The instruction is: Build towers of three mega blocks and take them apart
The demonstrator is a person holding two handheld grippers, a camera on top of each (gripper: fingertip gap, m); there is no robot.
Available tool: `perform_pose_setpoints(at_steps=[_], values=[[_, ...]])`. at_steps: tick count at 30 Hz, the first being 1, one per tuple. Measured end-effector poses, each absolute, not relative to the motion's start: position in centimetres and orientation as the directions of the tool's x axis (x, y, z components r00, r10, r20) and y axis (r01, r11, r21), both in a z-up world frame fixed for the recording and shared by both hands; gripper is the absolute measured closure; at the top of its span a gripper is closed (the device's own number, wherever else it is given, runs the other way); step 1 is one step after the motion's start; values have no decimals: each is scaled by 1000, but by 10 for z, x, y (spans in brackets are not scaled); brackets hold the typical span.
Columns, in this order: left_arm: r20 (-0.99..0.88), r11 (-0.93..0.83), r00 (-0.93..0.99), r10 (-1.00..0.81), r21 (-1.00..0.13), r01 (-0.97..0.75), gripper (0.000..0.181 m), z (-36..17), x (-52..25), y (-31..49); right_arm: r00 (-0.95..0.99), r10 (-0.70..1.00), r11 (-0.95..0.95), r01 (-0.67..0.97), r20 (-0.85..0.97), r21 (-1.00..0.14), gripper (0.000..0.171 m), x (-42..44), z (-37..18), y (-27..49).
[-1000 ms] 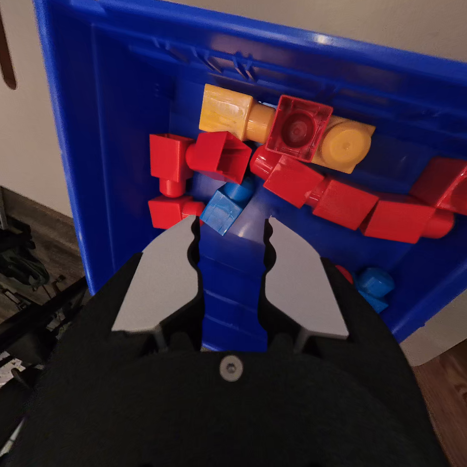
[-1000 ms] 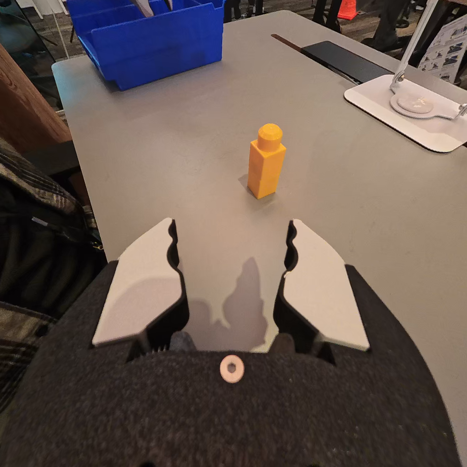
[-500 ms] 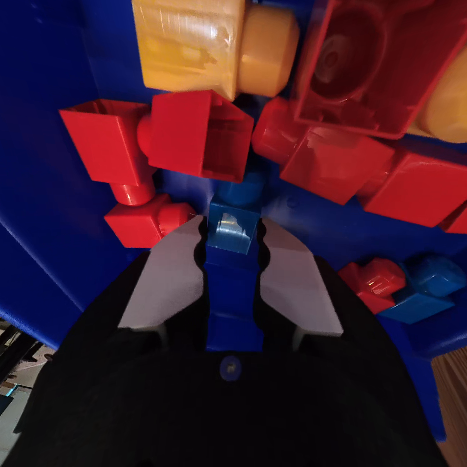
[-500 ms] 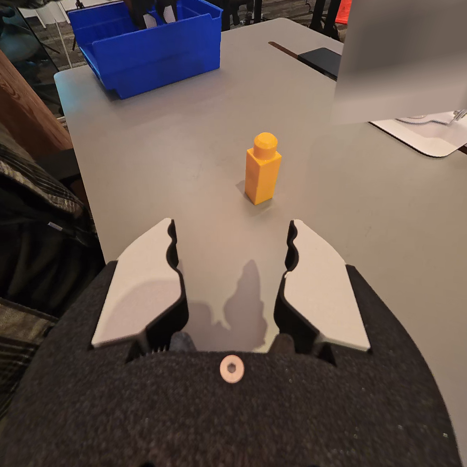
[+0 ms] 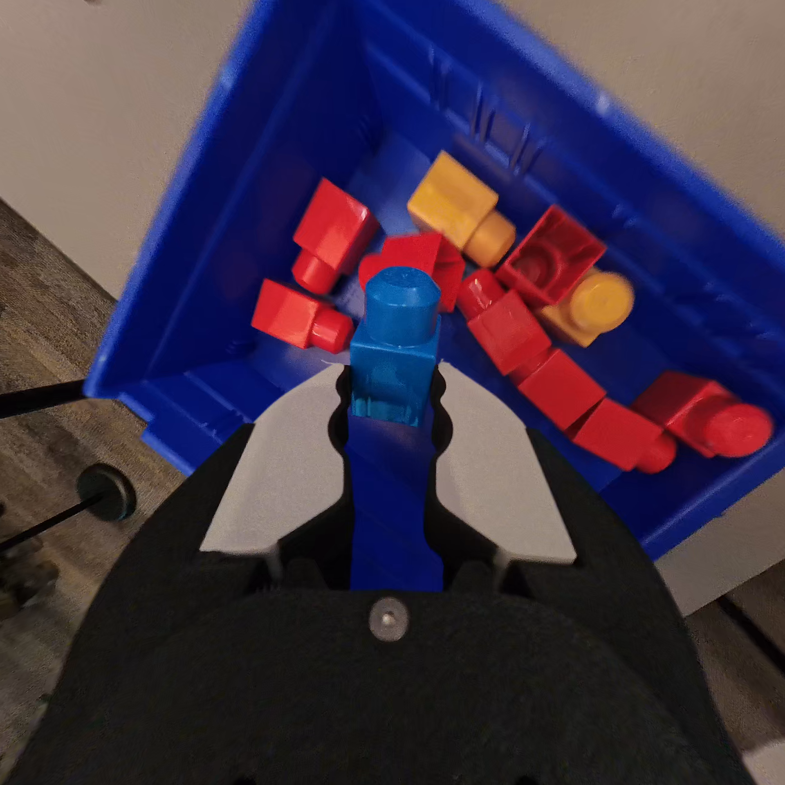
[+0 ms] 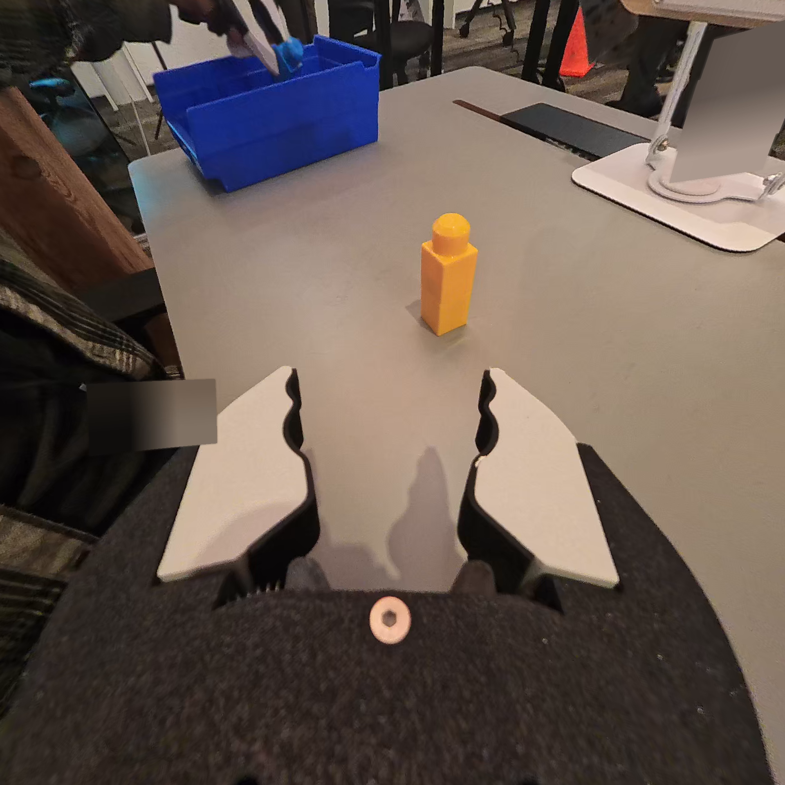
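Holding: left gripper [image 5: 393, 382] jaws pinch a blue block [image 5: 393, 344] above the bin [image 5: 238, 221].
Waiting: right gripper [image 6: 391, 408] jaws spread, near the yellow tower [image 6: 448, 278].

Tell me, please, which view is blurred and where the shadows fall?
Left wrist view: motion blur smears the blue bin rim and the red blocks, while the blue block in the left tool is sharper. Right wrist view: mostly sharp; the right tool casts a soft shadow on the grey table, and the orange tower shadows its base.

Open grey table [image 6: 552, 382] surrounds the yellow two-block stack [image 6: 448, 276]; blue bin [image 6: 272, 123] and white stand base [image 6: 679, 204] border it.
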State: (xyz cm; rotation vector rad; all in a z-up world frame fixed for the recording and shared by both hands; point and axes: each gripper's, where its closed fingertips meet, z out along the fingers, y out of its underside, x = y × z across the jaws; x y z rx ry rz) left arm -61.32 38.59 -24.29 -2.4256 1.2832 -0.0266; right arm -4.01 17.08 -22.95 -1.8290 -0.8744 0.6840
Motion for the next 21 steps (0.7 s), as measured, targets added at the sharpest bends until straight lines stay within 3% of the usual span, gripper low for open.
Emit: perform_pose_setpoints(at_steps=[4,10,21], values=[[-136,-466,622,-771,-544,-698,146,-201,-571,388,592,801,-282,240,-91,-929,91,-36,-230,173],[-33,-304,516,-856,-776,-553,146,-144,-433,369,566,822,-217,213,-60,-953,94,-47,-203,197],[96,-133,127,-987,-935,-330,146,-162,-206,301,411,910,-42,200,45,-979,99,-130,-130,272]])
